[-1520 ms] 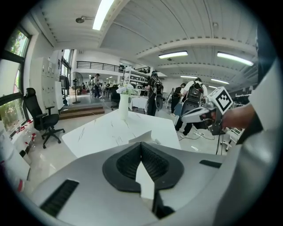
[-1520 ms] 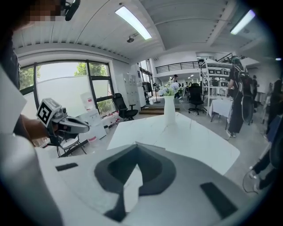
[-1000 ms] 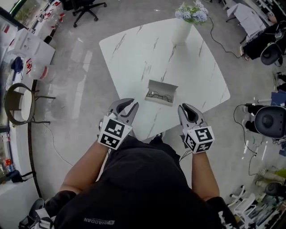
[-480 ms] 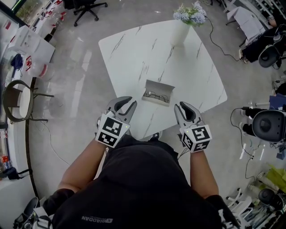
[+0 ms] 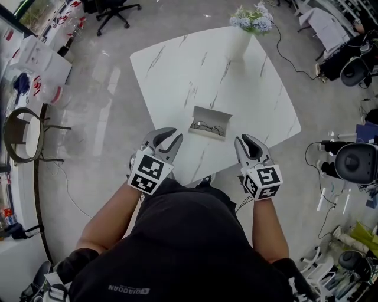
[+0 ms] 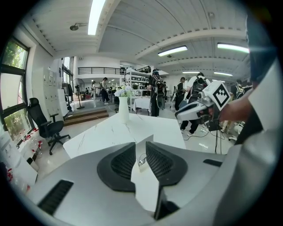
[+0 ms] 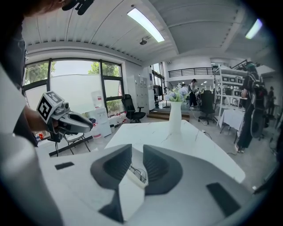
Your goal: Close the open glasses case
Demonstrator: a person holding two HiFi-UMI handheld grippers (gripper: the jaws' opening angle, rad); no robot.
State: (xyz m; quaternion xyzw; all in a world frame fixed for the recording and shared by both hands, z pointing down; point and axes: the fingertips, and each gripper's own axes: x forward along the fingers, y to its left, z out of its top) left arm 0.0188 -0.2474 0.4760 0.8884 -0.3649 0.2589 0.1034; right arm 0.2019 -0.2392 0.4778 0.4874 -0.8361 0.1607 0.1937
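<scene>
An open grey glasses case [image 5: 210, 121] lies near the front edge of the white marble table [image 5: 177, 65], its lid standing up and a pair of glasses [image 5: 207, 126] inside. My left gripper [image 5: 167, 140] hovers at the table's front edge, to the case's lower left, open and empty. My right gripper [image 5: 248, 145] hovers to the case's lower right, also open and empty. In the left gripper view the case [image 6: 142, 164] shows through the narrow gap of that gripper [image 6: 140, 148]. The right gripper view frames the case [image 7: 132, 178] between its gripper [image 7: 137, 148] too.
A white vase [image 5: 238, 41] with pale flowers [image 5: 254, 16] stands at the table's far corner. An office chair [image 5: 115, 9] is beyond the table, a round chair [image 5: 23, 137] at left. Cables and equipment [image 5: 354, 159] crowd the floor at right.
Both grippers stay at almost the same places before the case, drifting only slightly. The case and the glasses have not moved.
</scene>
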